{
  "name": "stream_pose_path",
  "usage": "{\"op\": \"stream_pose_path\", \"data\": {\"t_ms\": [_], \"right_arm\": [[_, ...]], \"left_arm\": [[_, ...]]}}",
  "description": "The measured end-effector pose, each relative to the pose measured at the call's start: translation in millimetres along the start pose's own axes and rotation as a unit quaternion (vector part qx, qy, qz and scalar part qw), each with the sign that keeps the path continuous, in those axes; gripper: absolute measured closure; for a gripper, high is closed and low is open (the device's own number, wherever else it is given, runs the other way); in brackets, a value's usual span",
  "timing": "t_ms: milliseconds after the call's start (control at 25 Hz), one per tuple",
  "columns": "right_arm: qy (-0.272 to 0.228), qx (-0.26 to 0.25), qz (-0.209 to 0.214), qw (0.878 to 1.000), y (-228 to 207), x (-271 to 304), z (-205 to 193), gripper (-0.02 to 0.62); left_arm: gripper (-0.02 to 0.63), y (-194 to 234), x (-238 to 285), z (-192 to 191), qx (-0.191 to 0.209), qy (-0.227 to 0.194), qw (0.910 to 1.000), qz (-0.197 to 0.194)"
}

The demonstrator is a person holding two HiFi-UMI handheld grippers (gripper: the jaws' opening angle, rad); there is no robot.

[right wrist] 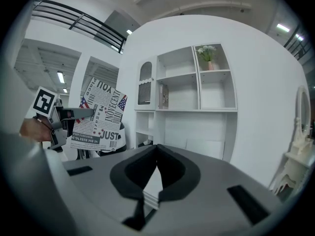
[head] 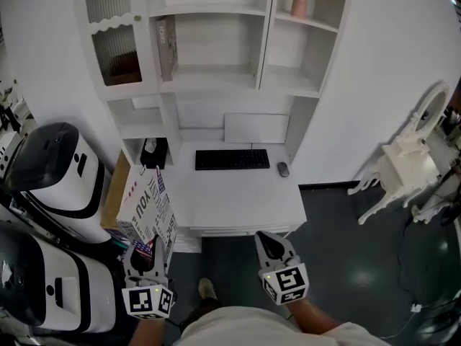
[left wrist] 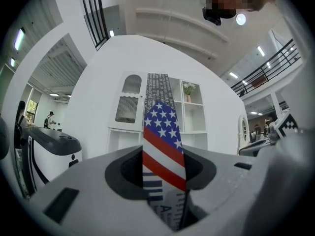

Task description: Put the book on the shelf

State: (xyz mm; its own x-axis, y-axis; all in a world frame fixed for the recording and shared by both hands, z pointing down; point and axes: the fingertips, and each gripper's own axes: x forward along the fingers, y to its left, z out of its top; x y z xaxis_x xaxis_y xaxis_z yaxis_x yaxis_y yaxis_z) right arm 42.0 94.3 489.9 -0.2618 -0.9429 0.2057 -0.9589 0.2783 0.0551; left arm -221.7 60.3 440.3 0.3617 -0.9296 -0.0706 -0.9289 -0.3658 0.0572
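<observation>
My left gripper (head: 146, 249) is shut on a book (head: 149, 209) with a newspaper-print cover and a stars-and-stripes spine, held upright at the desk's left edge. In the left gripper view the book's spine (left wrist: 163, 141) rises from between the jaws toward the white shelf unit (left wrist: 192, 117). The right gripper view shows the book (right wrist: 100, 113) out to the left. My right gripper (head: 271, 246) hovers in front of the desk, shut and holding nothing (right wrist: 156, 154). The shelf unit (head: 216, 9) stands above the desk; one book (head: 167, 47) stands in its middle compartment.
A white desk (head: 238, 197) carries a black keyboard (head: 232, 159) and a mouse (head: 283, 169). A pink vase (head: 300, 0) sits on the upper right shelf. White robot housings (head: 54, 175) crowd the left. An ornate white stand (head: 405, 161) is on the right.
</observation>
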Motion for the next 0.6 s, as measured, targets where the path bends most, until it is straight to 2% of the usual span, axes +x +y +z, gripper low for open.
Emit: {"op": "stream_pose_path", "data": {"t_ms": [600], "right_arm": [[0.005, 0.003, -0.030, 1.000, -13.2, 150.5, 39.9, 0.592]], "left_arm": [[0.459, 69.2, 159.3, 25.6, -0.009, -0.020, 0.9987, -0.045]]}}
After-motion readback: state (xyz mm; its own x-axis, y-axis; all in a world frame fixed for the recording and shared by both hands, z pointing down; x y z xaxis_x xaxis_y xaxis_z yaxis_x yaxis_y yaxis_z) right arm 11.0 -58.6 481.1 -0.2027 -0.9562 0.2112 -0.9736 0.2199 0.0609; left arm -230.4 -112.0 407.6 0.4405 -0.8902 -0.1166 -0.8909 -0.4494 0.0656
